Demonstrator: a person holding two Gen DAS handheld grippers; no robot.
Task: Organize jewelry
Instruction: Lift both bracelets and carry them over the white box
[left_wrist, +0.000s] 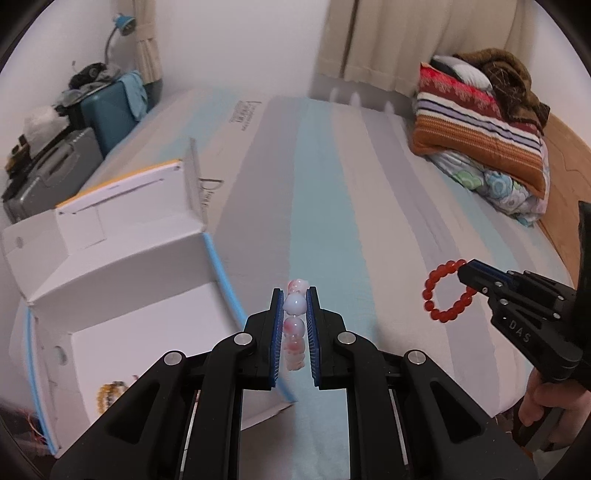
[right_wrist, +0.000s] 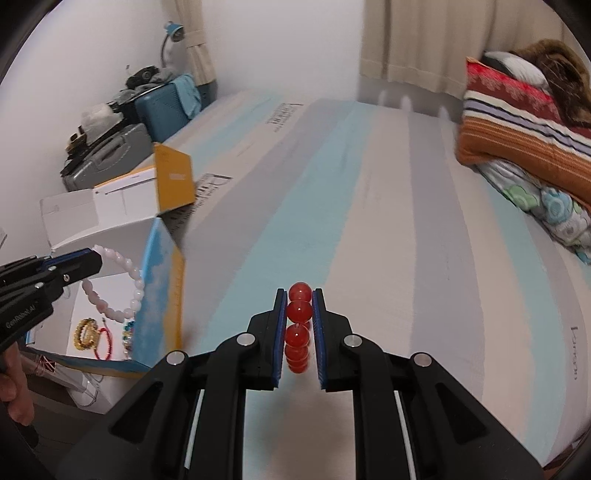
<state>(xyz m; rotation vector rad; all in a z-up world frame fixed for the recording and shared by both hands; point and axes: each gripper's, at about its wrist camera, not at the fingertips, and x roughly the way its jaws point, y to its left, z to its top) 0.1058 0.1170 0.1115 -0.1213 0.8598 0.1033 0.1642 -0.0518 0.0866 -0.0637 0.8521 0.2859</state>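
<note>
Striped in pale blue, grey and cream, the broad mattress (right_wrist: 369, 221) leaves wide open room ahead, bounded far right by a stack of folded patterned blankets (left_wrist: 480, 122). At the left edge sits an open white cardboard box with a blue-and-yellow outside (right_wrist: 162, 295), its upright flaps the only near obstacle; gold and red bracelets lie inside. Each tool is clamped on a bracelet held in the air: the left tool (left_wrist: 295, 325) pinches a pink-and-white beaded bracelet (left_wrist: 295, 306), the right tool (right_wrist: 300, 328) a red round-bead bracelet (right_wrist: 300, 312). Both loops look light, floppy and smooth, likely to swing or slip, so gripping across the beads seems soundest.
</note>
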